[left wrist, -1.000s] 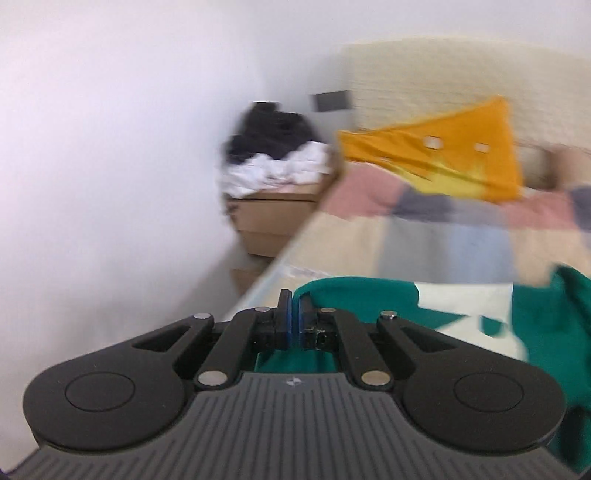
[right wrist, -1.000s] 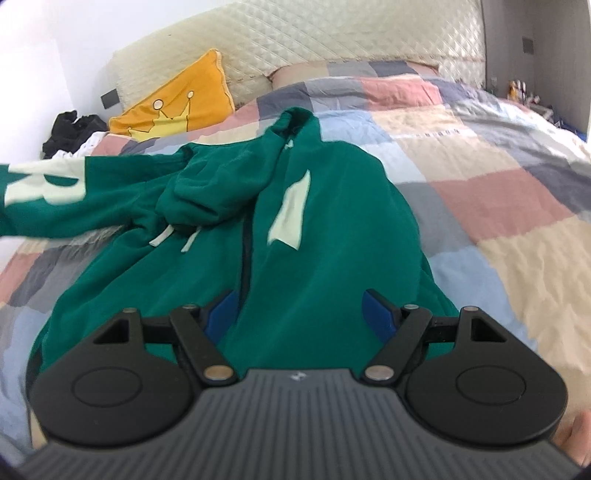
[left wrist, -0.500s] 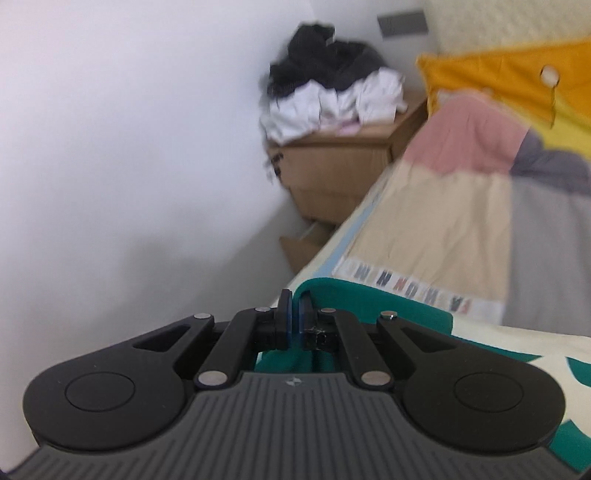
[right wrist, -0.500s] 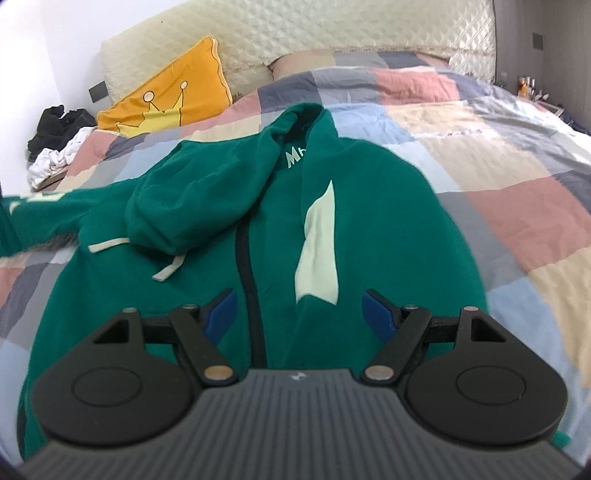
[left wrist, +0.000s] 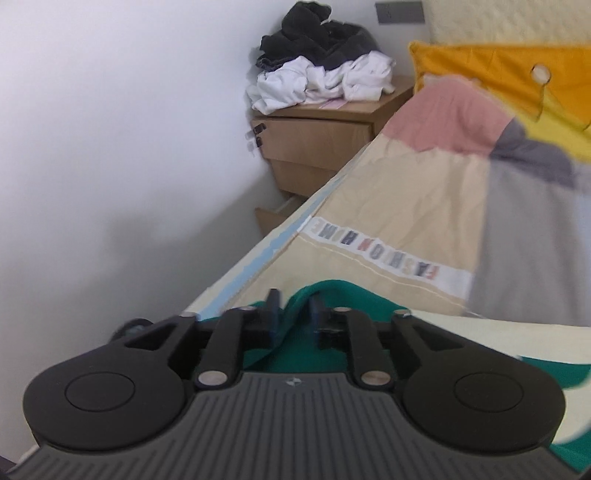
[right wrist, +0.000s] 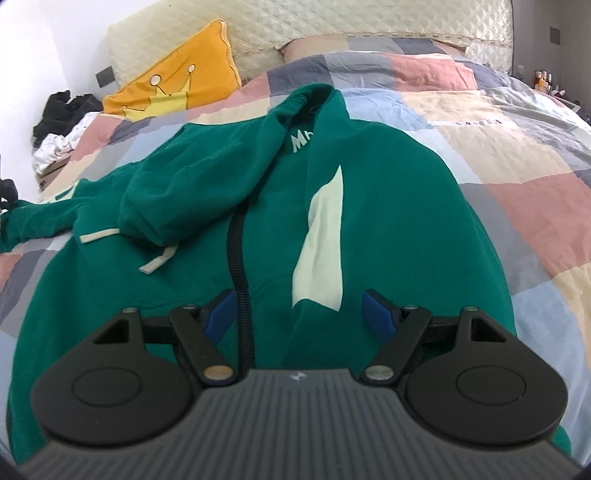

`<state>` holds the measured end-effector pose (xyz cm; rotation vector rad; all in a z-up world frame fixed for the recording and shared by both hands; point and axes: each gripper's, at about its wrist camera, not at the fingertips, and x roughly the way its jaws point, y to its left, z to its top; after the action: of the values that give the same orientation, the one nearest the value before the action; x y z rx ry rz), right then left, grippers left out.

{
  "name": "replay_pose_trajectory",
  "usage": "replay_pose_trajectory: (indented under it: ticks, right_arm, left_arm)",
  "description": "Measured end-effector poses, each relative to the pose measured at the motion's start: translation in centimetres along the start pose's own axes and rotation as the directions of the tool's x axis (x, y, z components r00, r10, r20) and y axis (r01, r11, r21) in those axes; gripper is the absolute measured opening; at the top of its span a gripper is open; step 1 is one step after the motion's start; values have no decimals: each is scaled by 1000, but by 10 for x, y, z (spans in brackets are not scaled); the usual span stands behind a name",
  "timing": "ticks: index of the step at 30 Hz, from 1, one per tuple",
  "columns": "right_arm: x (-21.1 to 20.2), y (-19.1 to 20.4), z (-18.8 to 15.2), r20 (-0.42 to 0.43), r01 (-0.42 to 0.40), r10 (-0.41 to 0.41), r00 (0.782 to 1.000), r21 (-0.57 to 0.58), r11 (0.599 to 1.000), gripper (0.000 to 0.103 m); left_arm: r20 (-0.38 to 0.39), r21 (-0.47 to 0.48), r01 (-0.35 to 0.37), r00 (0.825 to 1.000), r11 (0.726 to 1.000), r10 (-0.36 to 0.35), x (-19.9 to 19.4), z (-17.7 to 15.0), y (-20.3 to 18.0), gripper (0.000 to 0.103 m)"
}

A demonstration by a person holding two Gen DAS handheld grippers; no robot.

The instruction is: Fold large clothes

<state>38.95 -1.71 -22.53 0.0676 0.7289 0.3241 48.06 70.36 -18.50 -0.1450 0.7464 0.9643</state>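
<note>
A green zip hoodie (right wrist: 280, 206) with cream patches lies front up on the patchwork bed (right wrist: 517, 155), hood flopped to the left. Its left sleeve (right wrist: 40, 214) stretches out toward the bed's left edge. My left gripper (left wrist: 293, 306) is at that sleeve's cuff (left wrist: 332, 295) near the bed edge; its jaws stand slightly apart with the green cloth still lying between them. My right gripper (right wrist: 301, 308) is wide open and empty, hovering over the hoodie's lower front beside the black zipper (right wrist: 238, 258).
A yellow crown pillow (right wrist: 173, 85) leans on the quilted headboard (right wrist: 332, 18). A wooden nightstand (left wrist: 314, 147) piled with black and white clothes (left wrist: 321, 70) stands by the white wall left of the bed. Small bottles (right wrist: 543, 79) sit at the far right.
My left gripper carried the sleeve cuff out to the bed's left edge and its jaws have parted. The sleeve now lies stretched out. My right gripper moved closer over the hoodie, staying open.
</note>
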Motion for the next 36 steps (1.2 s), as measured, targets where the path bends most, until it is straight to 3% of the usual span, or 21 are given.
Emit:
replay_pose_trajectory:
  ticks: [2, 7, 13, 20, 29, 36]
  right_arm:
    - [-7, 1, -2, 20, -5, 5, 1000, -15, 1000, 76]
    - [-25, 3, -3, 75, -20, 23, 997, -39, 999, 76]
    - [-45, -2, -11, 106, -40, 45, 993, -46, 998, 76]
    - [-76, -11, -22, 165, -63, 70, 984, -49, 997, 76]
    - [-108, -23, -33, 195, -122, 123, 973, -17, 992, 76]
    - [-119, -25, -40, 192, -145, 144, 971, -12, 989, 76]
  left_arm:
    - [10, 7, -1, 1000, 1000, 1, -21, -3, 7, 39]
    - [-16, -65, 20, 1000, 998, -22, -81, -15, 31, 41]
    - [44, -29, 90, 995, 996, -88, -170, -42, 38, 41]
    - [40, -34, 202, 979, 979, -200, -266, -82, 28, 41]
    - [12, 41, 403, 915, 914, -404, -379, -158, -16, 41]
    - [-154, 63, 503, 858, 862, -490, -411, -230, -45, 41]
